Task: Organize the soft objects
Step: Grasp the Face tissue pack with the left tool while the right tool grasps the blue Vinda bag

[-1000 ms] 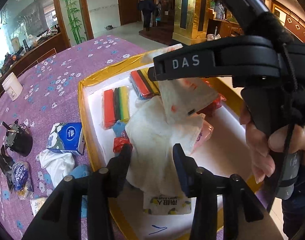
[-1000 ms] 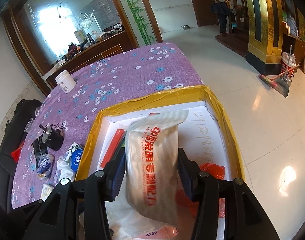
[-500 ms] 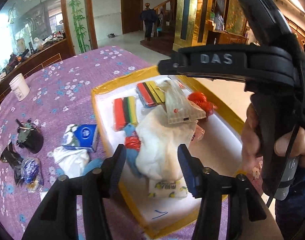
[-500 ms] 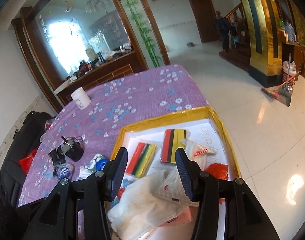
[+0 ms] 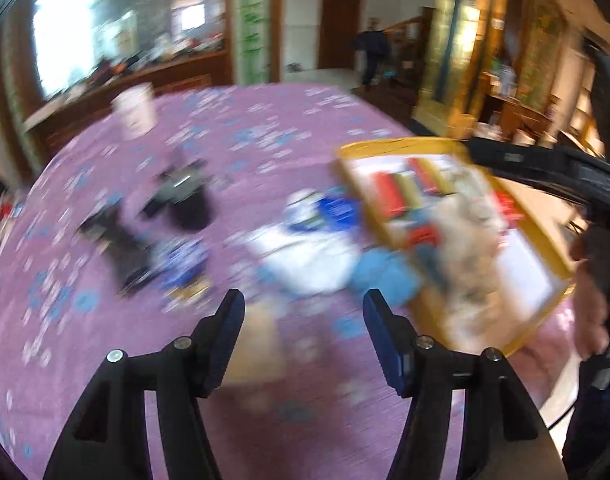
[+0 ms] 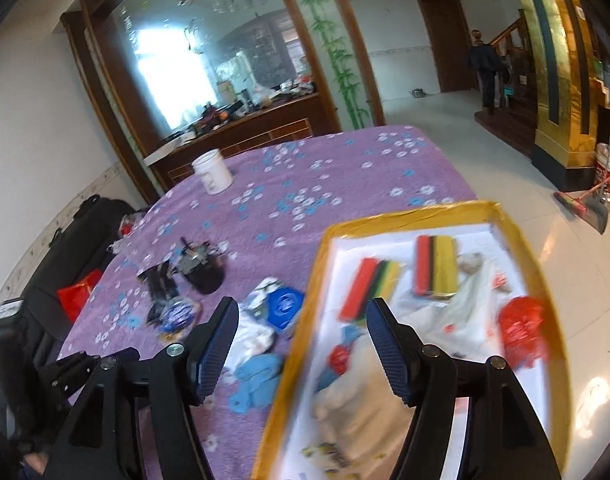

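The white cloth [image 6: 252, 336] and blue cloth [image 6: 257, 376] lie on the table [image 6: 305, 184] just beside the tray's [image 6: 405, 220] left edge — between the right gripper's [image 6: 301, 334] wide, empty fingers. The left gripper [image 5: 303, 322] — also wide, empty — hangs just short of both.

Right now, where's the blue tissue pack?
In the right wrist view the blue tissue pack lies on the purple tablecloth, just outside the left wall of the yellow-rimmed tray, with the white cloth right beside it.
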A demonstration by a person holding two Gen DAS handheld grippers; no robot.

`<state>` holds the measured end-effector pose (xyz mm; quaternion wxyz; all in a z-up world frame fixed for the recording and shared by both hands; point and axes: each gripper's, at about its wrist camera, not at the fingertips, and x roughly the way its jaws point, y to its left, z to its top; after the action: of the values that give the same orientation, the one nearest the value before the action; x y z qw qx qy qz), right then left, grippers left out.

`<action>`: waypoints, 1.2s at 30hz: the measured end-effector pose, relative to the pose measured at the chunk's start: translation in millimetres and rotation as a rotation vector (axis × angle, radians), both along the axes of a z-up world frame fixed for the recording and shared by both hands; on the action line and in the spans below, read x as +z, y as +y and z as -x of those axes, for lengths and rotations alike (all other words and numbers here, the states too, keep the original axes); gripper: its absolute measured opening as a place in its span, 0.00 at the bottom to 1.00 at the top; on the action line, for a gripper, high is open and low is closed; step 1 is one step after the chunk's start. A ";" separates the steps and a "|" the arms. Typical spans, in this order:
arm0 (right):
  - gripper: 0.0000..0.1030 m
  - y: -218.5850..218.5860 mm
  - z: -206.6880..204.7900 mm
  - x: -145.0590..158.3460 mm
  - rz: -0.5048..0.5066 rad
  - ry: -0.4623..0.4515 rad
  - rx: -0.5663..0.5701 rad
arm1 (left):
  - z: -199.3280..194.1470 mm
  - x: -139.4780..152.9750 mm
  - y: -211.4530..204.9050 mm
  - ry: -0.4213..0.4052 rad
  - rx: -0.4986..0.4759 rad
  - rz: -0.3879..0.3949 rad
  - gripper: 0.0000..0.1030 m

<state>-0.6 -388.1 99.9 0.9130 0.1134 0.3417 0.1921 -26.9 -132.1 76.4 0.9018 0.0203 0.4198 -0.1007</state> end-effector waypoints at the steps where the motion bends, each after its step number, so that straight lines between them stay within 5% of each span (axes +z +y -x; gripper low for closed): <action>1: 0.69 5.8 1.0 -2.6 -0.001 0.003 0.018 | 0.7 -5.5 13.6 0.024 0.027 0.007 0.60; 6: 0.69 33.0 2.3 -16.1 -0.003 0.035 0.076 | 1.3 -35.7 43.7 0.122 0.095 0.008 0.61; 14: 0.69 39.0 11.2 -19.1 0.024 0.043 0.098 | -18.7 -61.3 28.6 0.179 0.076 -0.015 0.67; 17: 0.69 38.5 13.6 -17.8 0.031 0.046 0.099 | -25.1 -64.9 22.0 0.157 0.095 -0.073 0.67; 19: 0.69 41.4 14.3 -15.4 0.038 0.046 0.106 | -25.4 -64.0 22.5 0.138 0.113 -0.098 0.50; 21: 0.69 48.3 13.6 -13.6 0.045 0.047 0.115 | -23.0 -62.2 26.5 0.128 0.113 -0.102 0.45; 27: 0.69 91.7 1.7 -18.0 0.038 0.109 0.205 | -1.0 -49.1 57.7 0.084 0.128 -0.054 0.44; 36: 0.69 187.2 -46.1 -46.2 0.019 0.267 0.287 | 14.9 -43.8 133.0 0.054 0.273 0.018 0.44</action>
<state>45.5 -201.0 53.6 0.8237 0.0795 0.4742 0.3004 -41.8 0.9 32.6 0.8956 -0.0479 0.4419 0.0187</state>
